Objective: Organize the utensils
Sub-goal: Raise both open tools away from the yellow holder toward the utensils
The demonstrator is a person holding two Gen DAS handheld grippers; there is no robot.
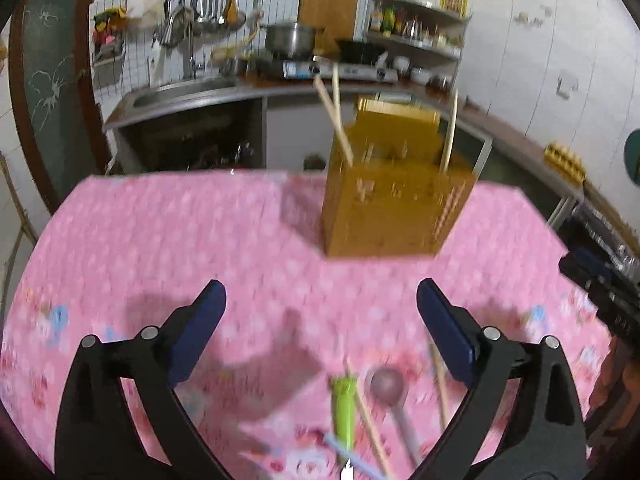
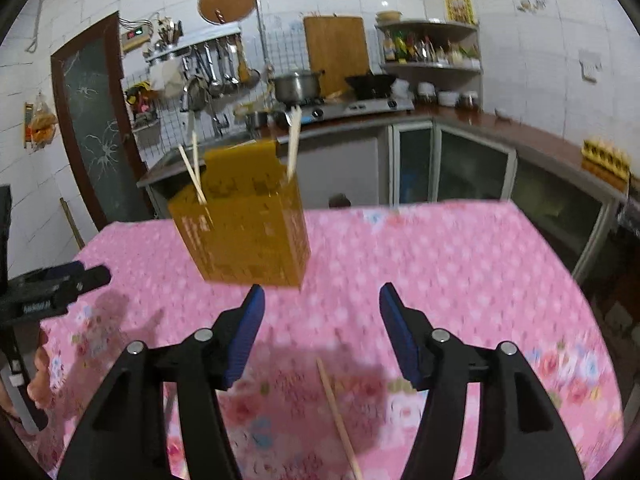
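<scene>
An orange-brown utensil holder (image 1: 394, 196) stands on the pink tablecloth (image 1: 180, 232) with chopsticks (image 1: 334, 118) sticking out; it also shows in the right wrist view (image 2: 244, 224). My left gripper (image 1: 320, 304) is open and empty above loose utensils: a green-handled utensil (image 1: 345, 408), a spoon (image 1: 387, 384) and chopsticks (image 1: 439, 384). My right gripper (image 2: 322, 304) is open and empty, just in front of the holder, with a single chopstick (image 2: 338, 416) lying below it.
The other gripper's black body shows at the right edge of the left view (image 1: 600, 280) and the left edge of the right view (image 2: 52, 288). Behind the table are a sink counter (image 1: 180, 92), a stove with a pot (image 2: 298, 86) and shelves (image 2: 432, 64).
</scene>
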